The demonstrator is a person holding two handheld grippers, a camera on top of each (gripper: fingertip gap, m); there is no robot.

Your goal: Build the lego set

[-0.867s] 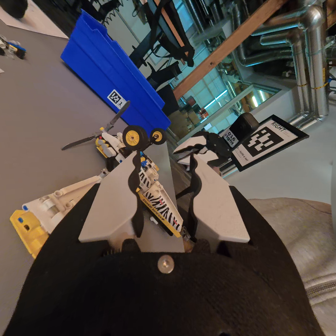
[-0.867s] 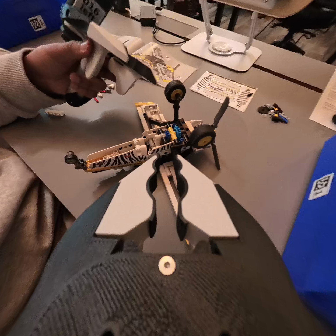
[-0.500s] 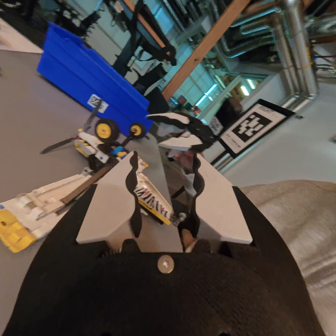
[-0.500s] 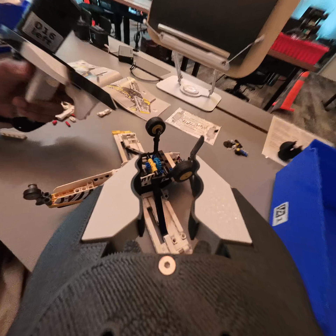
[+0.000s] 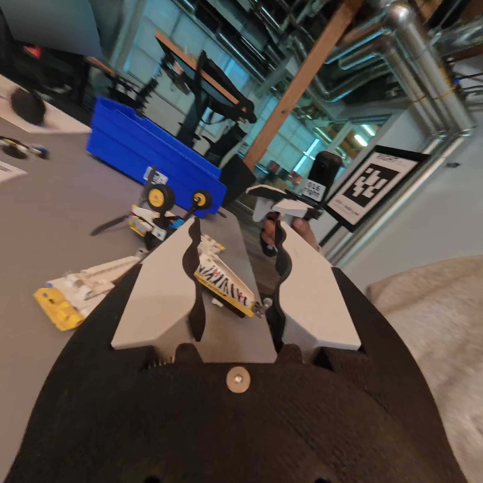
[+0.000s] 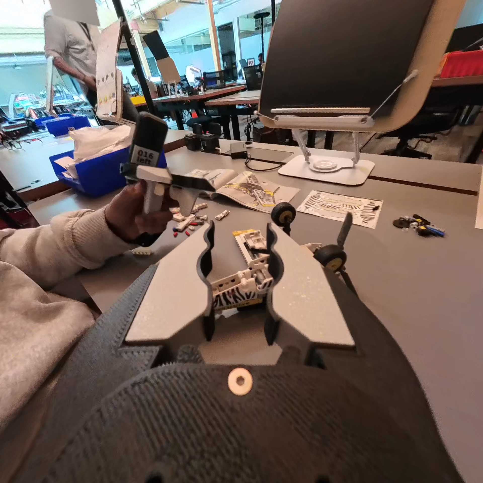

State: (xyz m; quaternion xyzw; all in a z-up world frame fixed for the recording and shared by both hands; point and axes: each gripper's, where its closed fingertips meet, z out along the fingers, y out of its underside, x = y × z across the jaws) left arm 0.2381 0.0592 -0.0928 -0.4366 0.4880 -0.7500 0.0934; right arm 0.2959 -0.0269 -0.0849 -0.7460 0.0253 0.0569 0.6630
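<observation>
The lego plane (image 6: 236, 294) lies upside down on the grey table (image 6: 392, 300), its yellow-hubbed wheels (image 6: 283, 213) up and its black propeller (image 6: 343, 230) at the right. My right gripper (image 6: 239, 227) is open, low over the plane, with the zebra-striped body between its fingers and a gap on the left side. My left gripper (image 5: 236, 227) is open and empty. It is held above the table left of the plane, as the right wrist view (image 6: 167, 180) shows. In the left wrist view the striped tail (image 5: 222, 285) and the yellow wing tip (image 5: 58, 308) lie beyond it.
An open instruction booklet (image 6: 245, 188), a sticker sheet (image 6: 339, 206) and small loose parts (image 6: 188, 222) lie behind the plane. More parts (image 6: 418, 227) lie at the right. A tablet stand (image 6: 326, 167) is at the back. Blue bins (image 5: 156, 154) (image 6: 96, 172) stand at the table's ends. My right fingertips sit around 11 cm from my left ones.
My right gripper has opened from nearly shut and moved from the plane's middle toward its striped body. My left gripper has swung and stays raised. The plane has stayed on the table.
</observation>
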